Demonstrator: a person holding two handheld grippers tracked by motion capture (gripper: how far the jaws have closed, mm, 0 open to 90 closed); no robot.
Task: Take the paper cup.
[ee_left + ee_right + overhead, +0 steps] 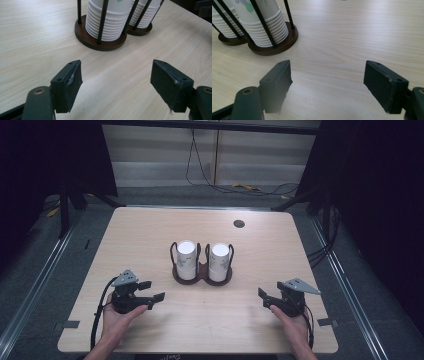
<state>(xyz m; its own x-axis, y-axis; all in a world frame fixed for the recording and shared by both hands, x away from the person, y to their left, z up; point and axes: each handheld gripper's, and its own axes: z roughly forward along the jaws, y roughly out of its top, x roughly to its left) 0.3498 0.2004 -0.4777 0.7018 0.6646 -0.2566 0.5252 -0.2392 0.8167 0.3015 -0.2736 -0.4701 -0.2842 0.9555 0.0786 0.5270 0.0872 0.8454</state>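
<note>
A dark wooden cup holder (pixel 202 276) with black wire posts stands mid-table and carries two stacks of upside-down white paper cups, the left stack (pixel 186 260) and the right stack (pixel 219 262). My left gripper (pixel 152 290) rests low at the front left, held in a hand, open with nothing between its jaws. In the left gripper view the holder (pixel 101 45) and its nearer stack (pixel 110 22) lie ahead of the gripper (pixel 116 80). My right gripper (pixel 263 297) sits at the front right, open and empty. The right gripper view has the holder (pixel 274 48) at upper left, beyond the gripper (pixel 327 80).
The light wood table (pixel 150 230) has a round grommet hole (pixel 239 223) near its back edge. Cables trail on the floor behind the table. Dark curtains hang at both sides.
</note>
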